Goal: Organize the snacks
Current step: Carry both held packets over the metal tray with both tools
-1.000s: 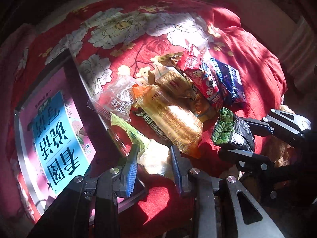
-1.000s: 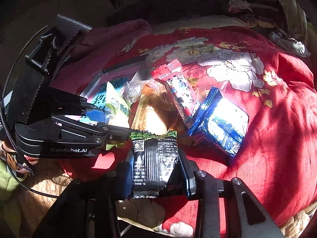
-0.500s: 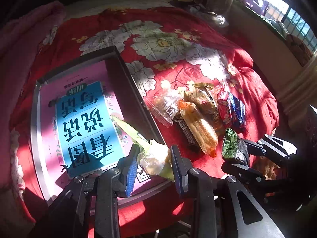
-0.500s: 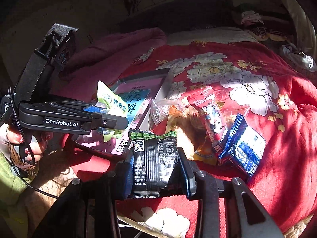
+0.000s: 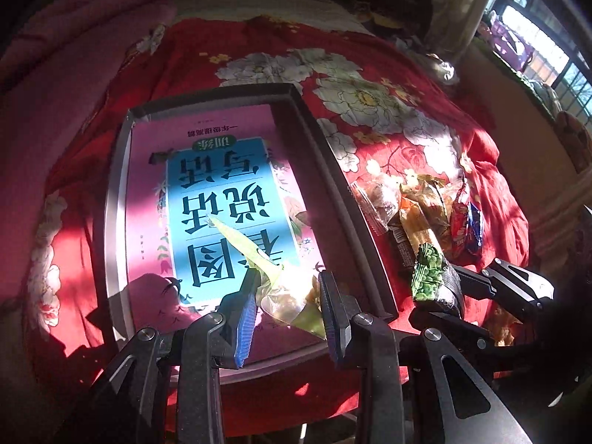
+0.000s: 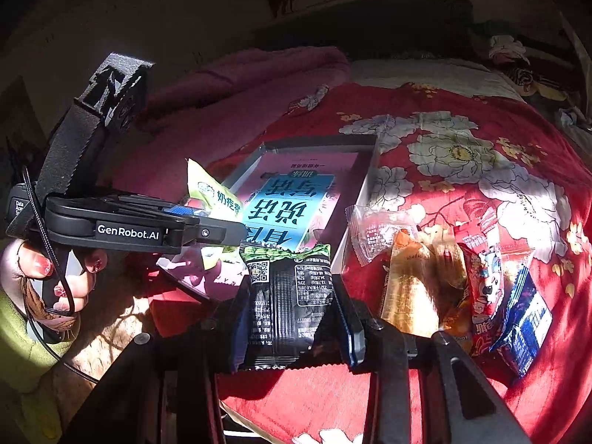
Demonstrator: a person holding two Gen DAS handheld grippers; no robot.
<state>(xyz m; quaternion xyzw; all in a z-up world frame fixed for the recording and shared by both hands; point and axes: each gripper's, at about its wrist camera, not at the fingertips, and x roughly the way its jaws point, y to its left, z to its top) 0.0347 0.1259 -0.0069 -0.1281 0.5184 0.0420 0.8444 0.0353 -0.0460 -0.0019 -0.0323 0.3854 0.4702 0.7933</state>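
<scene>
While both hand-held grippers clamp a snack each, a pile waits on the red floral bedspread (image 5: 388,74).

Left wrist view: the left hand-held gripper (image 5: 286,296) pinches a yellow-green packet (image 5: 266,270) over the tray (image 5: 333,170) that holds a pink book (image 5: 148,192); the snack pile (image 5: 425,214) lies just right of the tray.
Right wrist view: the right hand-held gripper (image 6: 292,318) grips a black-and-green packet (image 6: 285,296) near the tray's front corner; only here a hand (image 6: 48,277) with painted nails shows.
</scene>
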